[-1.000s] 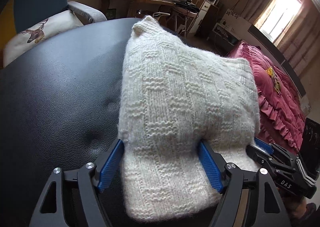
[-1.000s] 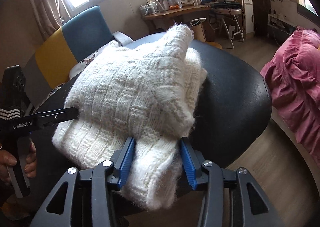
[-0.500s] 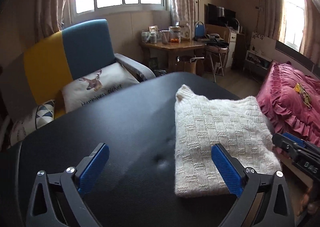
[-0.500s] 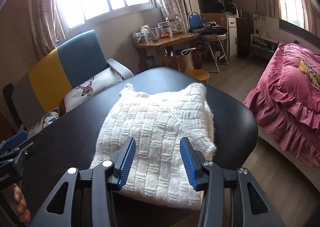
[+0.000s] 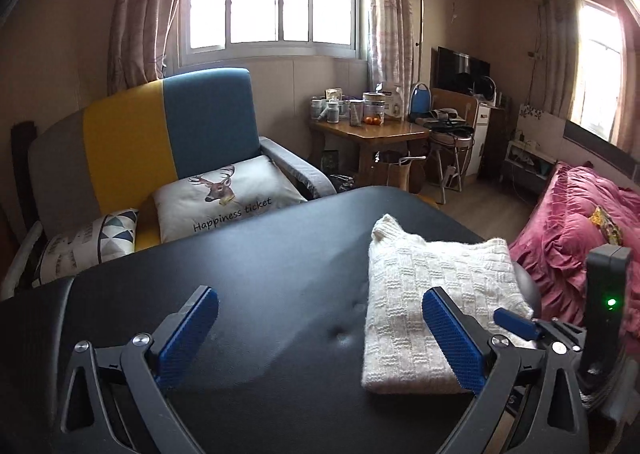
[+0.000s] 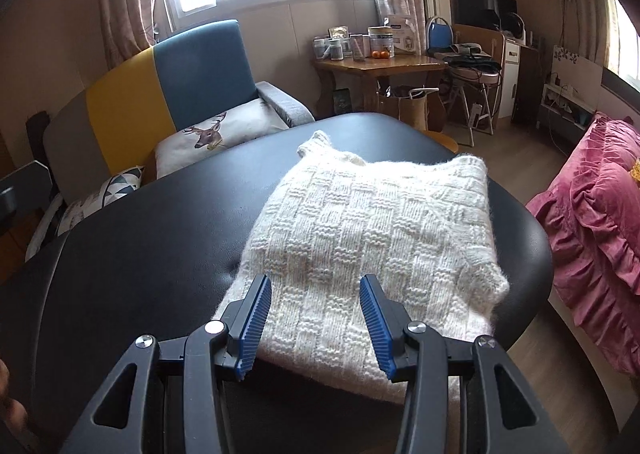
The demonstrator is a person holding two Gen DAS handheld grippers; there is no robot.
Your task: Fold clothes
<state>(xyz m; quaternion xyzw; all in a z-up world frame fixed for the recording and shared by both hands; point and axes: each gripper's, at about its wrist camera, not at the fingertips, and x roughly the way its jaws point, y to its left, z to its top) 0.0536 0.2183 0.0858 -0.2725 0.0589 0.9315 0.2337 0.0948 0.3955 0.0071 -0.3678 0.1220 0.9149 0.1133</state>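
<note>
The black table [image 5: 248, 294] lies bare across its left and middle, giving open passage there. The folded white sweater [image 6: 372, 238] fills the right part up to the right edge. A sofa [image 5: 168, 133] with cushions [image 5: 224, 201] borders the far left side; a pink bed [image 6: 592, 213] stands off the right.

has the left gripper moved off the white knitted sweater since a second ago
Yes. The left gripper has lifted up and back from the folded white knitted sweater, which lies on the black padded table, and now stands open.
</note>
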